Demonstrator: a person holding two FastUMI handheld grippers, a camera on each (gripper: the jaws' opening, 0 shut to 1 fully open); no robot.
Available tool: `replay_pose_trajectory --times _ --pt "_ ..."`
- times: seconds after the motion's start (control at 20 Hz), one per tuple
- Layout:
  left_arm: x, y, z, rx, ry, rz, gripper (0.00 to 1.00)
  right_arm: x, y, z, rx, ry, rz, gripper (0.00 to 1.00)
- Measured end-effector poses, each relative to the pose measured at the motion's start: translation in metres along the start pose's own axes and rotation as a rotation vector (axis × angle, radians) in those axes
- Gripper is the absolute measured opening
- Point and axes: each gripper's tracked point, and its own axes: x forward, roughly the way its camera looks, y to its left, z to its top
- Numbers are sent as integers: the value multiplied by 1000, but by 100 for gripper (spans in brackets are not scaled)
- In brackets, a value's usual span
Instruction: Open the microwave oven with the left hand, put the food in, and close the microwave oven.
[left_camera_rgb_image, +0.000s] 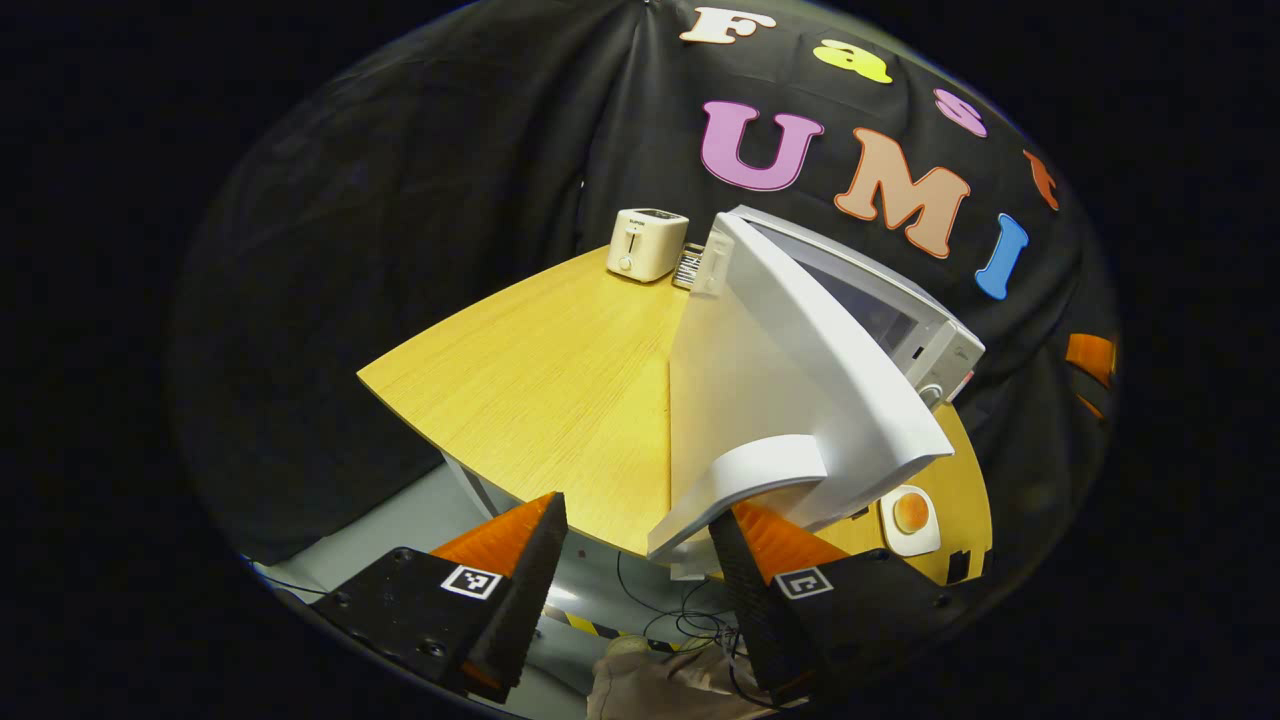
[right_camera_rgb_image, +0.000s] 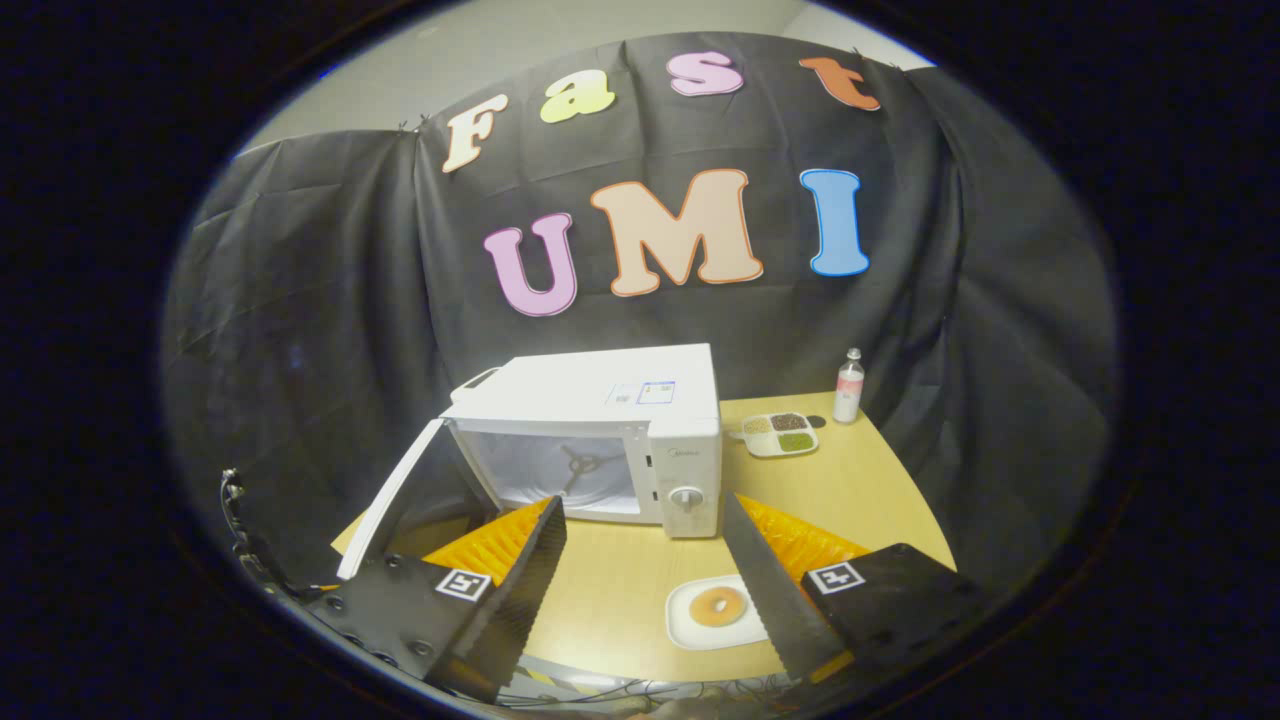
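Microwave door (left_camera_rgb_image: 790, 350) swung open, handle (left_camera_rgb_image: 745, 480) between spread fingers (left_camera_rgb_image: 520, 580)

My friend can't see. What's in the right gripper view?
A white microwave sits on a wooden table with its door swung open. In front lies a donut on a plate, between the right gripper's open fingers.

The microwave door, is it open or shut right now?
Open. In the right gripper view the microwave door is swung out to the left, exposing the cavity and its turntable hub. The doughnut plate sits outside on the table.
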Motion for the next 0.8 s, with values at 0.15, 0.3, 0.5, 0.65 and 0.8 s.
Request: replay_pose_trajectory --times 0.15,0.3,0.5,0.65,0.8 --pt "-2 13 5 2 -9 -6 84 1 9 -8 3 3 -14 99" --pt "-3 26 8 0 -13 -9 84 0 11 -20 3 9 -42 99" --pt "-6 50 12 -10 -16 16 84 1 5 -35 9 29 -79 99" --pt "-10 82 19 -4 -40 114 84 7 -4 -43 18 50 -98 99" --pt "-25 110 40 -40 -95 213 81 15 -17 -52 12 83 -111 99"
